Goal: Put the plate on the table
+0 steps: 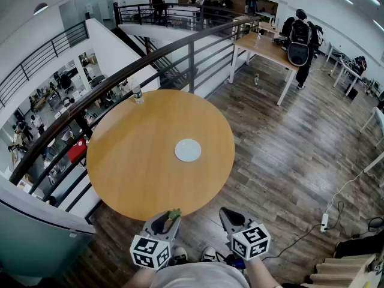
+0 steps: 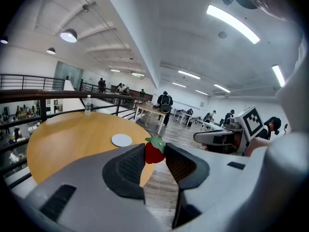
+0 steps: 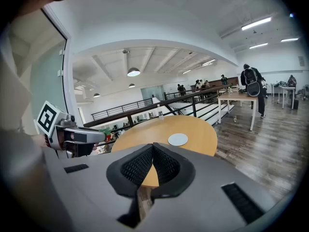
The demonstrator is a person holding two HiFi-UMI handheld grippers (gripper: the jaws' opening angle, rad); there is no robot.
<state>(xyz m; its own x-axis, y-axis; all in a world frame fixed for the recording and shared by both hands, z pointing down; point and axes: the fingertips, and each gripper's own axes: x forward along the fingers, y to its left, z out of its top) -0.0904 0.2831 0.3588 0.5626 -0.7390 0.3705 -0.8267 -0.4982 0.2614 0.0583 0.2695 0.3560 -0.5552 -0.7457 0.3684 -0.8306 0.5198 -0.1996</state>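
Wooden plank flooring [image 1: 282, 155] covers a mezzanine edged by a dark metal railing [image 1: 120, 77], and a round light-wood table [image 1: 126, 161] stands against that railing. In the head view the pale grey round plate [image 1: 188, 150] lies flat on the tabletop, a little toward 3 o'clock from the table's centre and well apart from everything else. A clear plastic water bottle [image 1: 137, 93] stands upright at the table's 11 o'clock rim, beside the railing.

Both grippers hang at the table's 6 o'clock edge, well short of the plate. The left gripper [image 1: 167, 219] pinches a red strawberry with a green leafy cap [image 2: 153, 152] between its jaw tips, the fruit poking out past them. The right gripper [image 3: 152, 149] has its ridged black jaws pressed together at the tips with nothing between them.

At 1 o'clock, beyond the table, a person wearing a black backpack [image 1: 298, 41] stands at a rectangular wooden desk with white legs [image 1: 264, 48]. A white power strip [image 1: 324, 222] lies on the floor at 4 o'clock.
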